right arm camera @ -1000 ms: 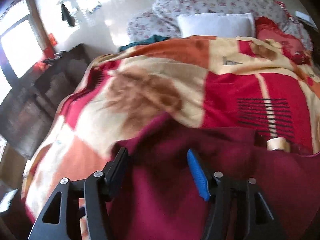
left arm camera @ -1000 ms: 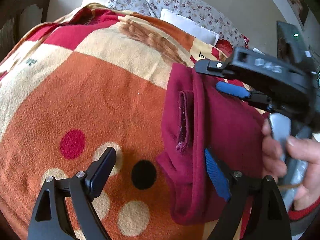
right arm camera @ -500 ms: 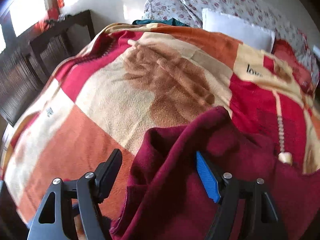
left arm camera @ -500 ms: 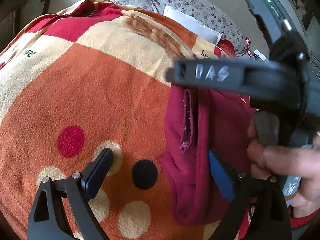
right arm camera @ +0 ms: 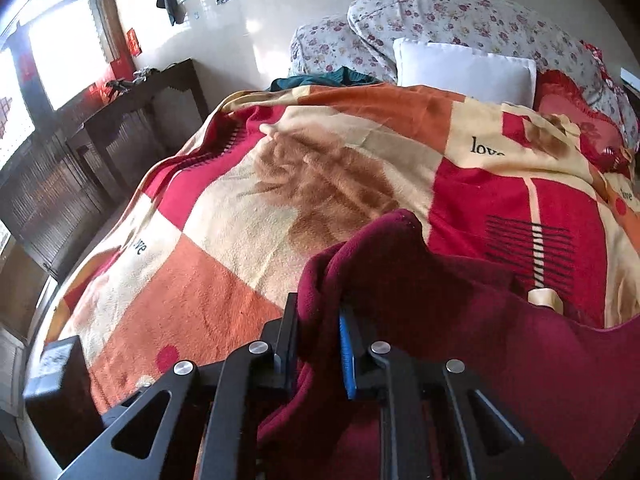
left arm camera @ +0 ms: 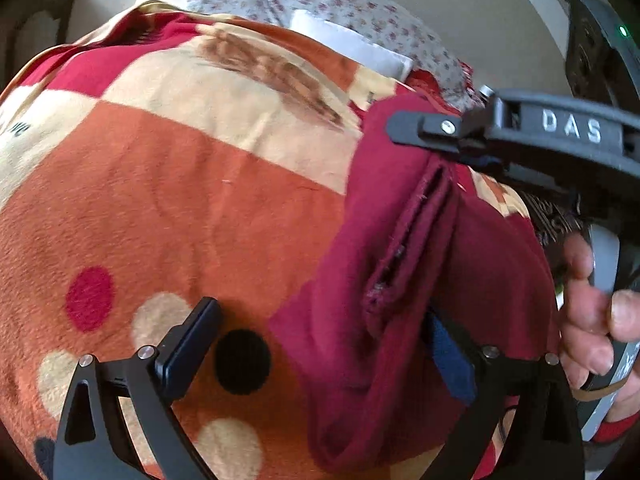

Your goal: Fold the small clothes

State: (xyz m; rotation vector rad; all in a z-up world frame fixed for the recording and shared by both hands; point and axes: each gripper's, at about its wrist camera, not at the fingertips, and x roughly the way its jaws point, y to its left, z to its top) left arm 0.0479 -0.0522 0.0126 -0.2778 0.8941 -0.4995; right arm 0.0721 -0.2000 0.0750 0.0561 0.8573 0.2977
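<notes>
Right gripper (right arm camera: 318, 344) closing on maroon garment (right arm camera: 440, 320)'s far edge.
Left gripper (left arm camera: 320, 352) gapes wide, empty; should pin the near hem flat.

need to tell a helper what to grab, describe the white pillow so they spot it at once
Look to the head of the bed, past the far edge of the orange and red patchwork blanket. The white pillow leans against the floral pillows; it is the only plain, unpatterned one.

A bed (right arm camera: 600, 184) under an orange, red and cream patchwork fleece blanket (right arm camera: 224, 280); a maroon fleece garment (right arm camera: 520, 352) lies on it at the tool, white and floral pillows (right arm camera: 464, 68) beyond.
</notes>
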